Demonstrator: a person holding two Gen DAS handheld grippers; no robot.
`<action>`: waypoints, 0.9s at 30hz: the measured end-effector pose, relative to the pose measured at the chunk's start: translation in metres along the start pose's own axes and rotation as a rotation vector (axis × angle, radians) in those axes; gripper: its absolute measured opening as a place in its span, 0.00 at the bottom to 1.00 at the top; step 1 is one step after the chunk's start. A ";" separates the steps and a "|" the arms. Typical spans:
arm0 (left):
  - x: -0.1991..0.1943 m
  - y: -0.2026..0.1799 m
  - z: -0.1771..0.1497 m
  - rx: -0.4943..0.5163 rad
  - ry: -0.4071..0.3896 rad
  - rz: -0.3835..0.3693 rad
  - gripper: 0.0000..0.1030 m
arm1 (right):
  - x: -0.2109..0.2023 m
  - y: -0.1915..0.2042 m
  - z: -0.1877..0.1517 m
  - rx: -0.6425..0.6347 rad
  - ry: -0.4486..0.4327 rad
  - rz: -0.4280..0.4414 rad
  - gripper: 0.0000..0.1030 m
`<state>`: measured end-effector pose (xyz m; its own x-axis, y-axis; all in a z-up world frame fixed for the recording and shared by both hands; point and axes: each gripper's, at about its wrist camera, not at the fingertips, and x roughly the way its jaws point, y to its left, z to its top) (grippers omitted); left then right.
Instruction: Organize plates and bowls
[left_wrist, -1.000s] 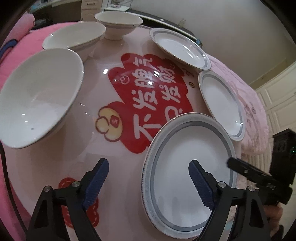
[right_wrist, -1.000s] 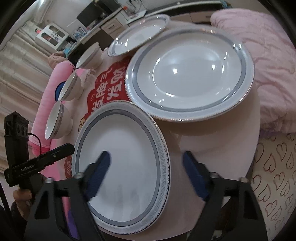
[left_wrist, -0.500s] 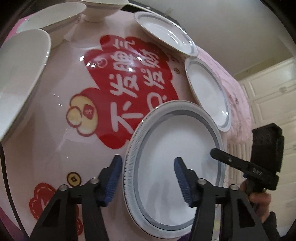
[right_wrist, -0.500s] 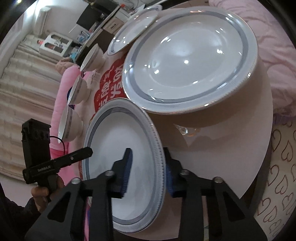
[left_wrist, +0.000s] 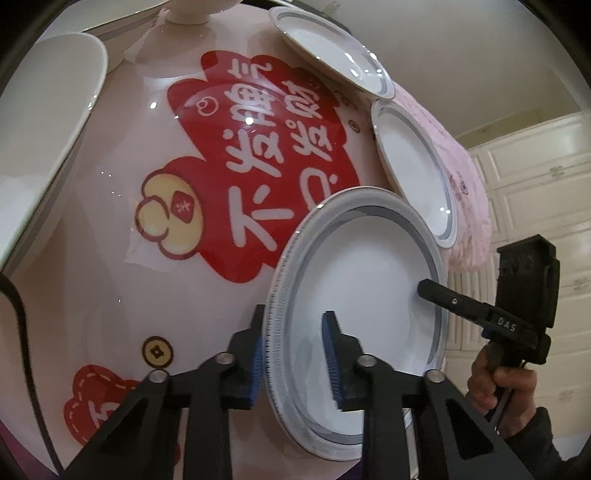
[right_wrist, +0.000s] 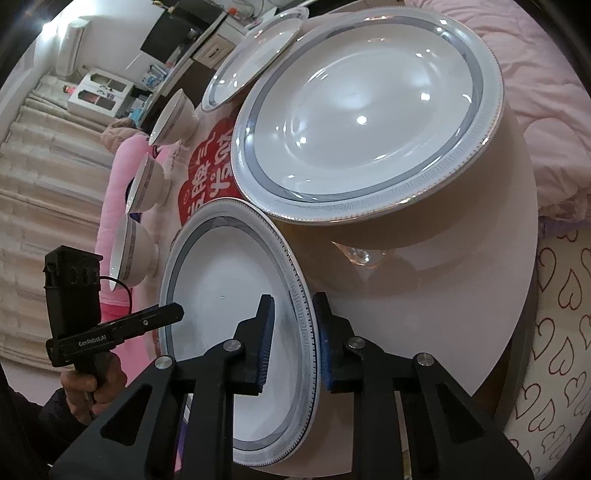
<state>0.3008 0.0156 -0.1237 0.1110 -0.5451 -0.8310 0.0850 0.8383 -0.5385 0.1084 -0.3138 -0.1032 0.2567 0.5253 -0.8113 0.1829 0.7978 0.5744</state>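
Nearest in the left wrist view, the left gripper (left_wrist: 295, 354) is seen with its blue ribbed pads narrowed over the near rim of the near plate (left_wrist: 362, 295), one pad outside the rim and one on the plate's face. The left pad seems to touch the rim, though a sliver of white shows before the other pad, so a firm clamp cannot be confirmed. In the right wrist view, the right gripper (right_wrist: 293, 339) is closed onto the opposite rim of the same near plate (right_wrist: 229, 302), both pads pressed against the patterned edge. The plate is round, glossy white ceramic, ringed by a grey band and a fine key-pattern border, and is tilted on the round table (right_wrist: 461, 295).

The table is covered by a smooth, shiny pale-pink sheet printed with a red cloud-shaped emblem (left_wrist: 258, 166) bearing white characters. Just beyond the near plate, a large plate (right_wrist: 365, 114) of the same pattern is seen, its glaze marked by lamp reflections. Further off lies a far plate (right_wrist: 255, 59) near the table's back edge. Along the left side three footed white bowls (right_wrist: 140, 181) with grey rim bands are ranged. A quilted pink blanket (right_wrist: 546, 110) is draped beside the table.
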 end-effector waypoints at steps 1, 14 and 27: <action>0.000 0.001 0.000 -0.003 0.003 0.007 0.11 | -0.001 0.000 -0.001 0.008 -0.006 -0.008 0.19; -0.003 0.001 0.000 -0.013 0.028 0.017 0.13 | -0.008 0.005 -0.017 0.064 -0.034 -0.073 0.17; -0.019 0.000 0.009 -0.030 0.033 0.003 0.14 | -0.017 0.023 -0.007 0.072 -0.059 -0.079 0.17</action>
<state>0.3081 0.0260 -0.1067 0.0785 -0.5427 -0.8363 0.0547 0.8399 -0.5399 0.1015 -0.3028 -0.0768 0.2938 0.4419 -0.8476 0.2716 0.8116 0.5173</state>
